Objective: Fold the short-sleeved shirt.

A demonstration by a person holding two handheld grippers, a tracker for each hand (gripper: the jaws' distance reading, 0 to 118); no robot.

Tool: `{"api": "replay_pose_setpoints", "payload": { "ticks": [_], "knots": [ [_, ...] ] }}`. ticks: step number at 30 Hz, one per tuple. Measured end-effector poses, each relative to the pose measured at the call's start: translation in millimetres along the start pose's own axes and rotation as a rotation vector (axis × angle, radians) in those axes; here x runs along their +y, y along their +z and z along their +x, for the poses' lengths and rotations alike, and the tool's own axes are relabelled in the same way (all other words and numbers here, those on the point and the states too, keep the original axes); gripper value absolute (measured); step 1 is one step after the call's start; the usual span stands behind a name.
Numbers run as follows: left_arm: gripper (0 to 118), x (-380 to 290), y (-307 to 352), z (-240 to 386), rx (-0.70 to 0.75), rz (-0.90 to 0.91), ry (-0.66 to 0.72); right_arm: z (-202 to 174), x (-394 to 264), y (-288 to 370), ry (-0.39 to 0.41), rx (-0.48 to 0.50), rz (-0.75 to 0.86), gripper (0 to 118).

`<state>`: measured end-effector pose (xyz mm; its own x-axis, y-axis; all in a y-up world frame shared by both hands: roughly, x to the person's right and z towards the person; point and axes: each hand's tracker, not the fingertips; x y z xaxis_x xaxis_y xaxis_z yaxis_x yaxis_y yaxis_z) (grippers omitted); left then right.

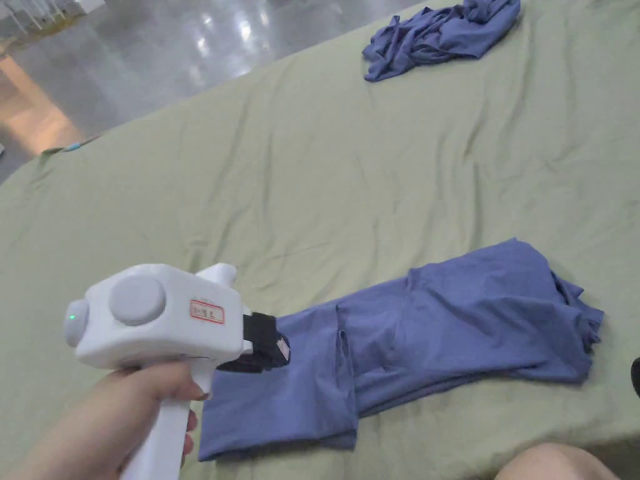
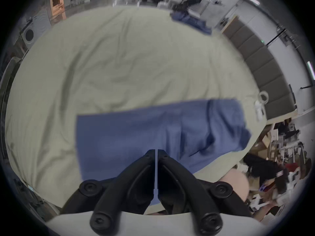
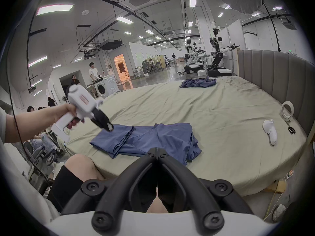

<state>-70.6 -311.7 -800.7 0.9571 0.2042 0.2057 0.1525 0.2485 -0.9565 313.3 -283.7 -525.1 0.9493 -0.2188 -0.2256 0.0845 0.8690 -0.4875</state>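
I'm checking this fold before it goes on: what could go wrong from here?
The shirt lies close to the near edge of the bed, so a pull toward the person could drag part of it off. Its right end is bunched in loose layers, so a further fold may come out uneven. The left gripper hovers shut over the folded left end; a careless pinch there might lift only the top layer. The right gripper is shut, off the cloth.

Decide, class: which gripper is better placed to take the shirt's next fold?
Probably the left gripper: it hangs right above the blue shirt at its left end. The right gripper sits back off the bed edge.
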Motion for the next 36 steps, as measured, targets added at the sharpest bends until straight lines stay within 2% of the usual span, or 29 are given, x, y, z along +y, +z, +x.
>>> {"api": "replay_pose_setpoints", "payload": {
  "ticks": [3, 5, 6, 8, 10, 12, 17, 18, 20, 21, 23, 24, 27, 30, 32, 33, 34, 35, 36],
  "knots": [
    [3, -6, -43, 23, -0.107, -0.048, -0.013, -5, 4, 3, 0.019, -0.013, 0.01, 2],
    [3, -4, -60, 41, -0.121, -0.037, -0.028, -6, 6, 7, 0.018, -0.014, 0.015, 2],
    [3, -3, -66, 46, -0.171, -0.025, -0.012, -6, 7, 8, 0.011, -0.016, 0.017, 2],
    [3, 2, -73, 45, -0.324, -0.069, 0.111, -7, 9, 10, 0.006, -0.025, 0.013, 2],
    [3, 3, -59, 44, -0.448, -0.022, 0.096, -11, 10, 12, 0.014, -0.03, 0.01, 2],
    [3, 3, -35, 32, -0.489, 0.024, 0.067, -14, 12, 11, 0.022, -0.029, 0.001, 2],
    [3, -24, 48, -59, -0.604, 0.228, 0.095, -27, 16, 3, 0.059, -0.019, -0.029, 2],
    [17, -36, 61, -79, -0.588, 0.282, 0.098, -31, 16, 1, 0.064, -0.013, -0.035, 2],
    [103, -50, 64, -129, -0.575, 0.329, 0.132, -39, 19, -7, 0.075, -0.002, -0.051, 2],
    [118, -54, 58, -148, -0.574, 0.309, 0.174, -43, 20, -11, 0.082, 0.004, -0.063, 2],
    [118, -64, 37, -181, -0.619, 0.222, 0.27, -53, 23, -20, 0.108, 0.008, -0.082, 2],
    [118, -65, 22, -191, -0.665, 0.234, 0.317, -59, 25, -23, 0.121, 0.008, -0.088, 2],
    [118, -65, -18, -199, -0.684, 0.212, 0.418, -76, 30, -28, 0.14, 0.01, -0.093, 2],
    [118, -53, -49, -183, -0.759, 0.14, 0.381, -89, 35, -30, 0.147, 0.019, -0.094, 2],
    [118, -47, -52, -162, -0.776, 0.156, 0.294, -95, 37, -32, 0.173, 0.009, -0.105, 2],
    [106, -43, -49, -152, -0.757, 0.164, 0.24, -97, 37, -34, 0.182, 0.002, -0.112, 2],
    [86, -38, -50, -143, -0.695, 0.166, 0.199, -98, 37, -35, 0.185, -0.002, -0.119, 2],
    [66, -36, -49, -134, -0.558, 0.143, 0.135, -99, 37, -35, 0.185, -0.006, -0.123, 2],
    [20, -38, -49, -134, -0.475, 0.152, 0.096, -99, 36, -36, 0.185, -0.01, -0.125, 2]
  ]
}}
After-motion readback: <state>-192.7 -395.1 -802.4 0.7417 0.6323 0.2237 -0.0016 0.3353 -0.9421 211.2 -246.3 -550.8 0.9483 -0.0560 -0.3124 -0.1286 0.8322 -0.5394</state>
